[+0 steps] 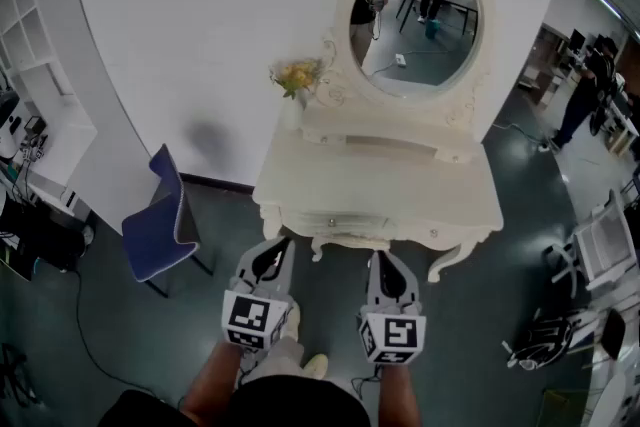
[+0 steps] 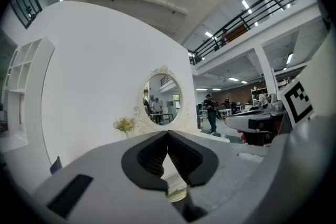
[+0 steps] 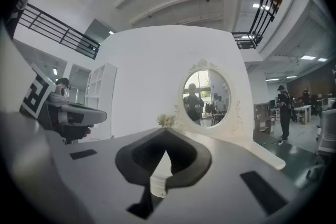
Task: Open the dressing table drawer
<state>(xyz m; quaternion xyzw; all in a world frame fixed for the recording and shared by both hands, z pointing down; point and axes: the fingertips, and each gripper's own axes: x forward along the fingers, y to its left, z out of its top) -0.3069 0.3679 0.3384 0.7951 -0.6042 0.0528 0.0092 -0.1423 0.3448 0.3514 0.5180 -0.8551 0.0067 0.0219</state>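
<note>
The left gripper (image 2: 168, 135) and right gripper (image 3: 166, 132) each hide the dressing table (image 1: 380, 183) below its mirror (image 1: 415, 20) in their own views; in the head view the drawer (image 1: 345, 220) front is a thin strip, its handle too small to tell. The person's arms (image 1: 398, 395) are cut off by the bottom edge.

We see the cream dressing table (image 1: 380, 180) standing upright on the dark floor (image 1: 470, 335), its back against the curved white wall (image 1: 200, 35). An oval mirror (image 1: 415, 20) in a carved frame rises from its rear edge. The drawer (image 1: 345, 222) sits in the scalloped apron under the table's front edge, left of centre. It is shut and flush with the apron, and its fittings are too small for us to make out.
</note>
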